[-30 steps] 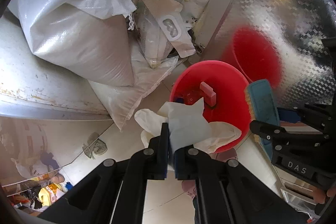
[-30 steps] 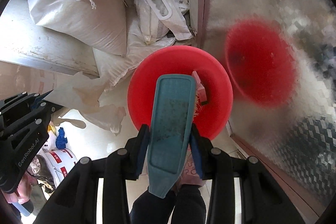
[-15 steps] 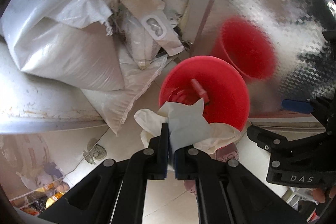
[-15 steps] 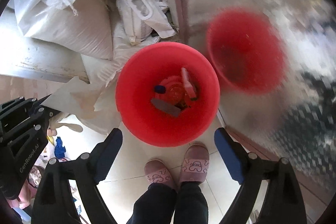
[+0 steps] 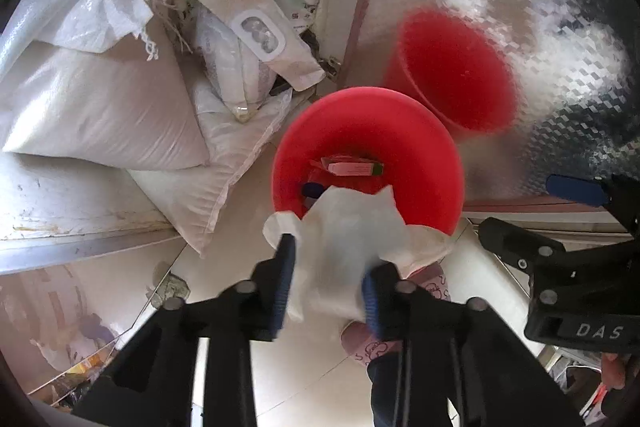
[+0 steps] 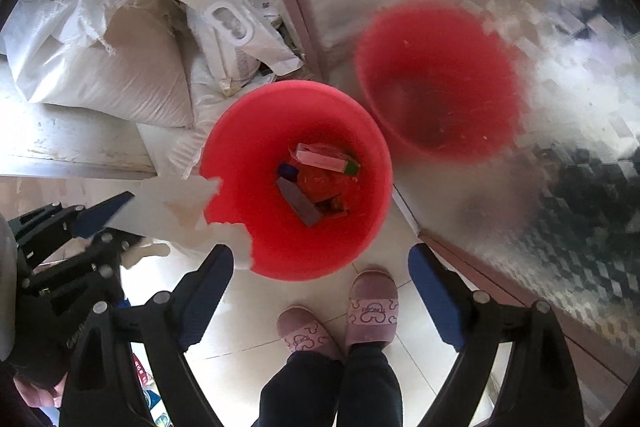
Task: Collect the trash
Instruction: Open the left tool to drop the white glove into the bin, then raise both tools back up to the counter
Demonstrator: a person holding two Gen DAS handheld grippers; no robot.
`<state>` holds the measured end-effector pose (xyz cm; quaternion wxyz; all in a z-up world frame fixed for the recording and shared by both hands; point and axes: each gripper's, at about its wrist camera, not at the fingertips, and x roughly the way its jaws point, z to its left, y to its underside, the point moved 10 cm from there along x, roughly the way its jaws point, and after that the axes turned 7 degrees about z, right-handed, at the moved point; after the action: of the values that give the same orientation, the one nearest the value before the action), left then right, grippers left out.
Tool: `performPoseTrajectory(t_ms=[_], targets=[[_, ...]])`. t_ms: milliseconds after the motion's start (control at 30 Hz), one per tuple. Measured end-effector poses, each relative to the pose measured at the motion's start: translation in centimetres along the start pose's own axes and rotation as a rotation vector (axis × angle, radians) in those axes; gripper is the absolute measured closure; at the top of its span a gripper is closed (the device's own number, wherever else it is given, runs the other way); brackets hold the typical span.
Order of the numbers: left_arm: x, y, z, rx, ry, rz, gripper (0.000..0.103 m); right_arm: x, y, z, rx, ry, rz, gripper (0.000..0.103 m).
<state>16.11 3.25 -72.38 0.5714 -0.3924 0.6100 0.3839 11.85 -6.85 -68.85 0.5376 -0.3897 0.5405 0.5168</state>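
A red bucket (image 5: 424,147) stands on the tiled floor, seen from straight above. Inside it lie a pink carton (image 6: 320,157), a teal brush (image 6: 300,205) and other scraps. My left gripper (image 5: 328,255) hangs over the bucket's near rim; its jaws are opening, and a crumpled white paper (image 5: 348,227) sits loose and blurred between them. From the right wrist view the same paper (image 6: 180,207) overlaps the bucket's left rim (image 6: 224,147). My right gripper (image 6: 322,261) stands wide open over the bucket's near edge with nothing between its fingers.
White woven sacks (image 5: 100,107) and paper bags (image 5: 256,39) are piled left of the bucket on a raised ledge (image 5: 60,211). A shiny patterned metal panel (image 5: 560,75) on the right mirrors the bucket. The person's slippered feet (image 6: 340,319) stand just below it.
The right gripper let go of the teal brush, which now lies in the bucket, and its jaws spread wide. The left jaws, shut on the paper before, have parted, nearer the bucket.
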Motion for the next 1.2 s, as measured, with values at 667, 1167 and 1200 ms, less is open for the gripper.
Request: performPoseTrajectory(t_ms=[667,1167,1200], targets=[[-6.1,4.3,2.6,-0.098,-0.029,-0.01,0.064,-4.9,1.4,3.8,-0.152,-0.002,-0.036,0.015],[-25.8,8.7,3.1,-0.223,0.01,-0.117,0.062,-24.0,6.0,7.9,-0.287,0.077,-0.13,0.015],[-27.3,9.0,3.0,-0.227,0.011,-0.131,0.061,-25.5,6.4,8.2,-0.293,0.077,-0.145,0.015]])
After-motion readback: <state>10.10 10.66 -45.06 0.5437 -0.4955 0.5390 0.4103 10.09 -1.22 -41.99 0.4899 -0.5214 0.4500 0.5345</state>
